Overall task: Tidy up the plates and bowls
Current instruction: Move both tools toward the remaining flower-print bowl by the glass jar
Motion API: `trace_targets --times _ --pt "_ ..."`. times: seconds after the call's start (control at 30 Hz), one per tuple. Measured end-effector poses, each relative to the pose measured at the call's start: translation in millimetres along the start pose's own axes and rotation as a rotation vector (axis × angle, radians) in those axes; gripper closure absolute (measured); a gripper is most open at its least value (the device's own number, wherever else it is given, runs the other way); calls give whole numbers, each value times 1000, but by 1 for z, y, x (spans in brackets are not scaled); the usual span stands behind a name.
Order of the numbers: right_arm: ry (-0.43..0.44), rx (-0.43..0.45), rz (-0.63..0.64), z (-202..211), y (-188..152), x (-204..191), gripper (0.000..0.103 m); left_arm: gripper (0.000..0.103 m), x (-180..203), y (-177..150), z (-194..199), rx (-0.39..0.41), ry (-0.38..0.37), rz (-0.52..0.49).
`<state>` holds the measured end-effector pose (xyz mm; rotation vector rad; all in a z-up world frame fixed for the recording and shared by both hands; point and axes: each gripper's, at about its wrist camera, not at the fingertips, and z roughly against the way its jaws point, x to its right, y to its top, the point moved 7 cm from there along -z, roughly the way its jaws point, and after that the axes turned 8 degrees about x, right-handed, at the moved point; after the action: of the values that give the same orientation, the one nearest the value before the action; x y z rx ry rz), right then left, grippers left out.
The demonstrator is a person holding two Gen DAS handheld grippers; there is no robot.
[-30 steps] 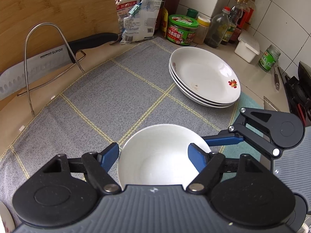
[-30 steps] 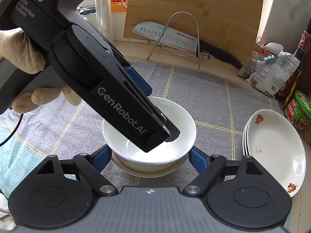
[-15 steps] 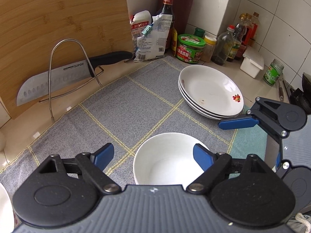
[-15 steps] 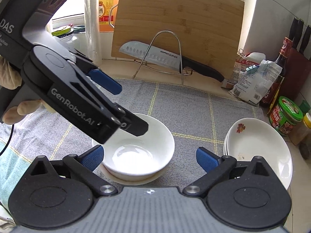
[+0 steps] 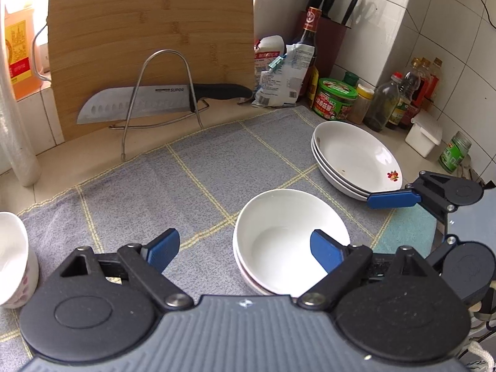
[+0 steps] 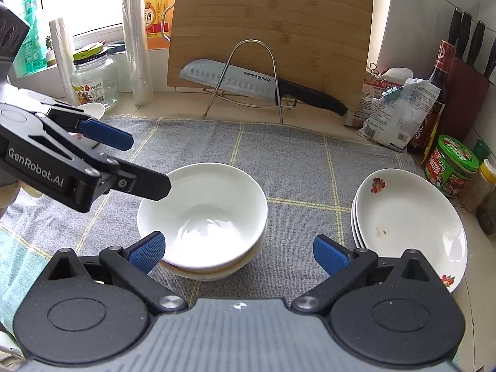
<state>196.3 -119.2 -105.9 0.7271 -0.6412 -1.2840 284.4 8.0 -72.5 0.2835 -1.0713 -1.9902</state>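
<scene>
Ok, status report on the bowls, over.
Left gripper and right gripper open, jaws just widened, nothing held. Bowls stacked on cloth, plates stacked beside. Nothing obstructing.

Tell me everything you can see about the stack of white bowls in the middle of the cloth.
The stack of white bowls stands upright on the grey checked cloth, left of the stack of plates. They look like glossy glazed ceramic: a plain, empty top bowl nested in at least one more, whose rim shows beneath. Nothing grips it: the right gripper is open around its near side, and the left gripper is open too, one pad over the rim; contact can't be told.
</scene>
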Motion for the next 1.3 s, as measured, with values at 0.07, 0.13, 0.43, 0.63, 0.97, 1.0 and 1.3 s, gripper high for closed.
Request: trace_targets --times 0.07,0.13,0.43,0.63,0.97,1.0,1.3 --pt "10 12 1 2 3 -1 0 11 -4 -4 7 25 38 10" --pt "14 27 12 3 6 -2 0 9 -10 -9 13 46 81 36" --pt "79 62 105 -4 23 -24 0 4 -58 -54 52 50 350 158" --pt "94 70 135 -6 33 -62 0 4 -104 -77 73 42 448 215" --pt "32 12 149 -24 40 -132 0 4 -156 -95 88 40 399 160" --pt "26 9 154 -26 43 -140 0 4 -160 -96 89 39 390 159" --pt "53 3 172 -53 71 -175 0 4 -188 -95 82 68 366 152"
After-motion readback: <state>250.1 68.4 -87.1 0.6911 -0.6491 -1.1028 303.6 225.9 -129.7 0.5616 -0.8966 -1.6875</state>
